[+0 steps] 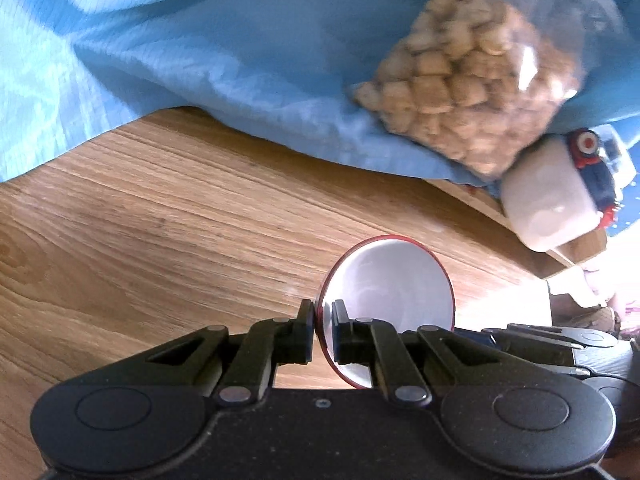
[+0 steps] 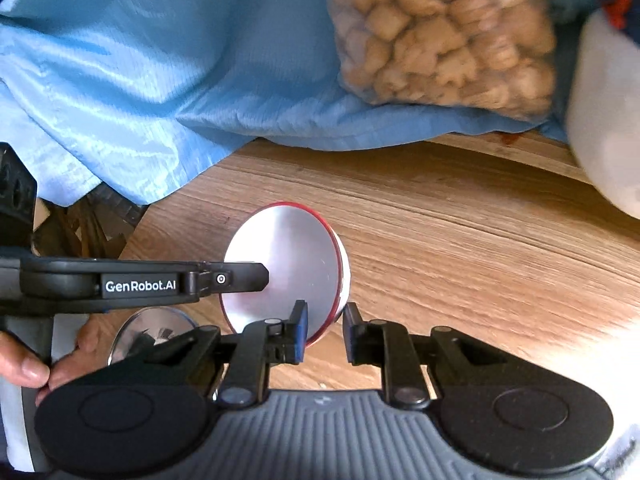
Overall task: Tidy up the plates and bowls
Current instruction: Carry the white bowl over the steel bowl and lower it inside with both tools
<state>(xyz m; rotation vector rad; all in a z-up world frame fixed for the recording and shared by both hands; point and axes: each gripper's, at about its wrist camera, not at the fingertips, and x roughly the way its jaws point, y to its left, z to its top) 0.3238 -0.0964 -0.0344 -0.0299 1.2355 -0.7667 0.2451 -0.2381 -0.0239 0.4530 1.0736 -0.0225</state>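
Your left gripper (image 1: 323, 334) is clamped on the rim of a small white bowl with a red edge (image 1: 394, 280), holding it tilted on its side above the wooden tabletop (image 1: 160, 220). Your right gripper (image 2: 325, 332) stands parted around the bowl's (image 2: 288, 268) near rim – whether the pads touch it is unclear. Just left of it lies a shiny round metal lid (image 2: 152, 328). Farther back, a crumpled blue cloth (image 1: 180, 40) carries a clear bag of tan snack pieces (image 1: 472, 76), beside a white container (image 1: 544, 200).
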